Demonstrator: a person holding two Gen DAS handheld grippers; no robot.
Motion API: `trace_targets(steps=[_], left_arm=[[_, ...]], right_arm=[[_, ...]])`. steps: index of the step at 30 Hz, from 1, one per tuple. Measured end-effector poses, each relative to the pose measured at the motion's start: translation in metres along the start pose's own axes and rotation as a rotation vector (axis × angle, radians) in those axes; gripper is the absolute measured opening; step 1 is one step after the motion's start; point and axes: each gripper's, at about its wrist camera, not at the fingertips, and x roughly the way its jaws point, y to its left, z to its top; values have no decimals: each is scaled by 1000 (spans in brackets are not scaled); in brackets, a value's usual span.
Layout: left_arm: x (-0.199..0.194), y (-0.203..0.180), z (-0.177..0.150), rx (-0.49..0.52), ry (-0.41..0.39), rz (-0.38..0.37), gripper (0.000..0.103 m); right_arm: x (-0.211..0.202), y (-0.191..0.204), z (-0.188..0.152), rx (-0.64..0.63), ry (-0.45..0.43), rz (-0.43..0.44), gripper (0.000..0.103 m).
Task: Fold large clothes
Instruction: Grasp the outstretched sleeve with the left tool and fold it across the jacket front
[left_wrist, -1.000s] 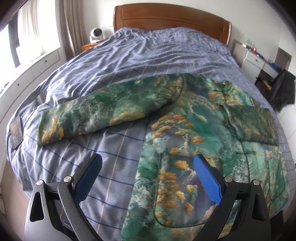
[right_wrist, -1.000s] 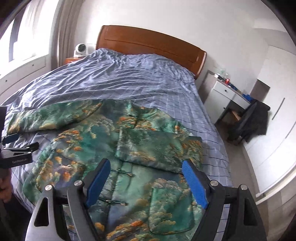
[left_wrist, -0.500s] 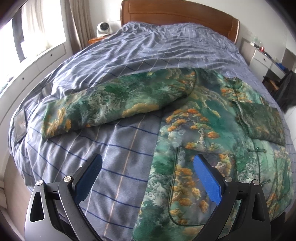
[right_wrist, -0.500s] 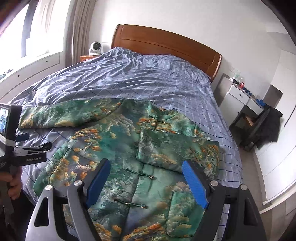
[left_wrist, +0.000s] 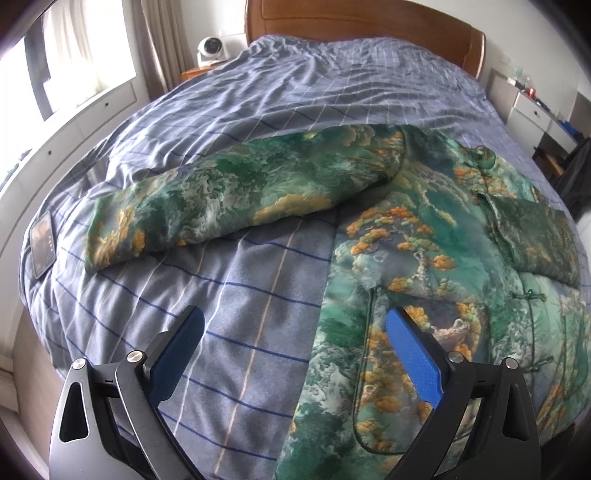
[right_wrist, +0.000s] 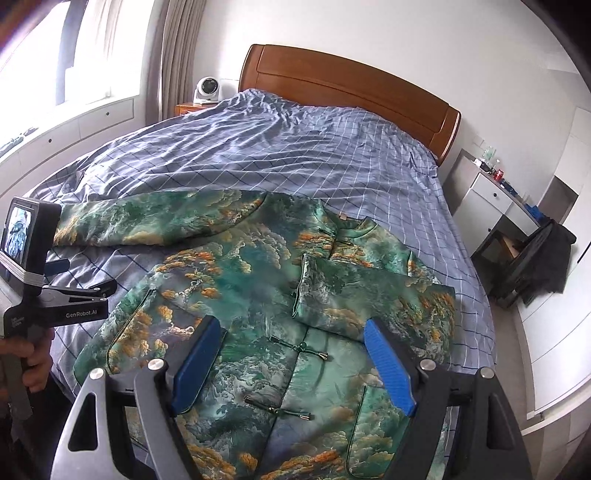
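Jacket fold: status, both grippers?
Left gripper open, right gripper open, both empty. Jacket flat on bed; one sleeve folded in, other sleeve out. Phone beside cuff.

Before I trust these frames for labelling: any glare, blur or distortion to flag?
Left wrist view: heavy fisheye bowing of the bed, window blown out, jacket sharp. Right wrist view: same curvature, window overexposed, soft daylight with no hard shadows, jacket crisp.
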Motion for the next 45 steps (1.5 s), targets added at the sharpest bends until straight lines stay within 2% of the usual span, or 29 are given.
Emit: trace_targets(steps=[3,8,13,15,18,20,21,23,24,25,27,28,32,36,38,39,42,45], left_arm=[[11,9,-2,-35,23,-8,99],[32,50,-5,-207,56,-81,99],[57,120,3,-512,26,-175,99],[76,146,13,-609,14,-190,99],[103,176,25,-715,14,-129,99],[115,189,30,-747,-5,-44,99],[118,193,33,-752,-23,11,96],[120,196,37,-755,-50,67,74],[121,196,39,-745,-51,87,45],[120,195,41,-724,-52,100,20],[113,194,46,-672,-78,114,13],[100,183,51,-605,-123,144,11],[51,136,66,-355,-274,210,10],[-13,45,67,10,-471,210,10],[-31,5,59,165,-540,197,10],[-40,-25,48,283,-583,186,10],[-45,-86,15,531,-639,157,10],[-33,-132,-24,742,-628,116,10]], right_arm=[[4,-3,-3,13,12,16,82],[13,-6,-14,36,35,44,82],[17,-1,-26,24,51,67,82],[16,1,-31,19,56,77,82],[14,6,-38,11,59,87,82],[12,9,-42,9,63,96,82],[11,10,-44,8,64,99,82],[9,11,-51,8,70,105,82],[9,10,-55,10,75,104,82],[9,10,-58,14,80,104,82],[11,6,-65,30,94,104,82],[12,1,-71,49,105,104,82],[16,-16,-87,123,128,96,82],[21,-36,-104,212,144,75,82],[22,-45,-110,245,145,66,82],[22,-49,-114,263,144,61,82],[21,-62,-122,308,142,47,82],[18,-71,-129,328,135,30,82]])
